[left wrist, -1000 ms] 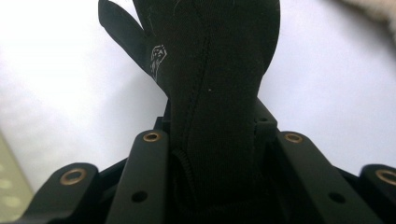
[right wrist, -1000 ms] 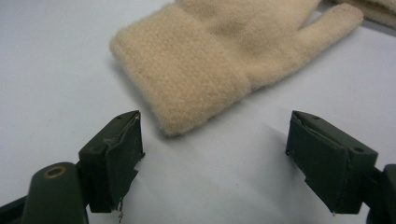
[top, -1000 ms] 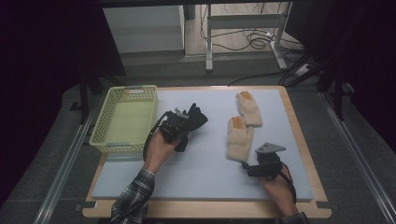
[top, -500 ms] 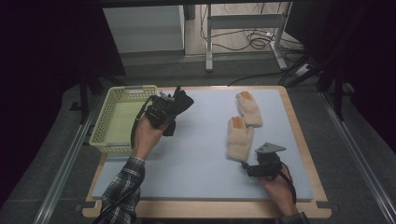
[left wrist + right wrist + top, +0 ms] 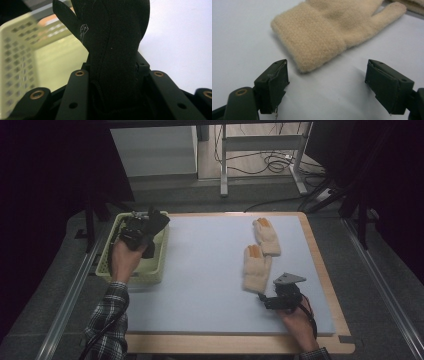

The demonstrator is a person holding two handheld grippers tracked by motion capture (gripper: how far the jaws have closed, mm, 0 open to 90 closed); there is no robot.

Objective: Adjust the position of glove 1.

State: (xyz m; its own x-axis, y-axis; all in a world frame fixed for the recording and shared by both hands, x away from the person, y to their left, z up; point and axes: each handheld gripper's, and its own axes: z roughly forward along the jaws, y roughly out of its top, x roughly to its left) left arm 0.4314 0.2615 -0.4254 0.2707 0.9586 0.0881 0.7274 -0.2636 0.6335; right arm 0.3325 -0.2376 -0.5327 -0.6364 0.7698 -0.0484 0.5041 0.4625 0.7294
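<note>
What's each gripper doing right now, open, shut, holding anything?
Left gripper: shut on the black glove, over the green basket.
Right gripper: open, holding nothing, jaws just short of the beige glove cuff.

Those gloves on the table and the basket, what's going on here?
A person is tidying gloves with a hand-held tool in each hand. The left tool is clamped on a black glove and holds it over the pale green basket at the table's left edge. The right tool rests open on the table, its jaws wide apart just short of the cuff of a cream glove, not touching it. A second cream glove lies just beyond on the light mat.
</note>
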